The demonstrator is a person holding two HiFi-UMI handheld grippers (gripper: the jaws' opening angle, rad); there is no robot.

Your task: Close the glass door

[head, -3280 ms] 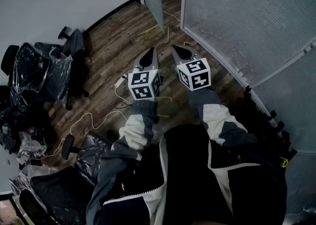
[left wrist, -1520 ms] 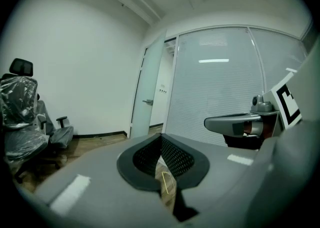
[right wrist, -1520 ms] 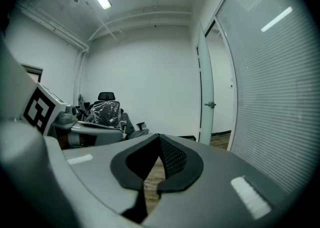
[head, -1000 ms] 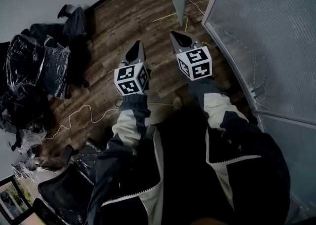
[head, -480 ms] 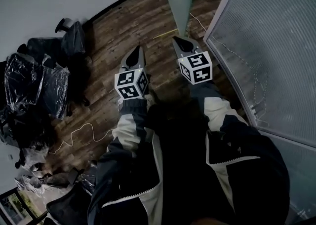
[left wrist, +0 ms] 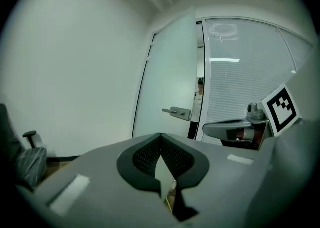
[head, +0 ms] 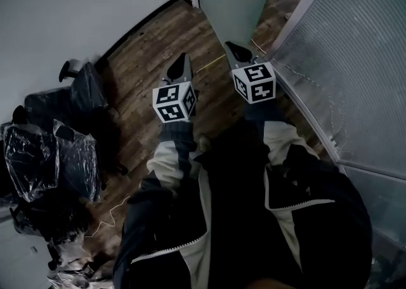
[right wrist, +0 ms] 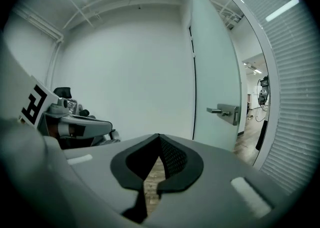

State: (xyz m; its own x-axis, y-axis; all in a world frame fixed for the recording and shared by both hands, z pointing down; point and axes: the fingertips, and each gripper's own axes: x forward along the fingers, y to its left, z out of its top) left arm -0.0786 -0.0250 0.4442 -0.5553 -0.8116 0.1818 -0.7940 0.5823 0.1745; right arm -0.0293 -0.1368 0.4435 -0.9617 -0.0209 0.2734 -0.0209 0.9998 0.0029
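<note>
— What's changed since a moment ago?

— The person has walked on. The white wall left of the tools and the slatted partition on their right fill more of the head view. The glass door now stands closer ahead of both tools, open, with a gap between its edge and the partition. The plastic-wrapped chairs have dropped back behind the left tool.

— And the tools?

— The left tool and the right tool are side by side over the wood floor. Both point at the door and neither touches it. Each has its jaws pressed together with nothing between them.

— Where's the handle?

— The lever handle sits ahead and a little right of each tool's tips, well apart from them.
</note>
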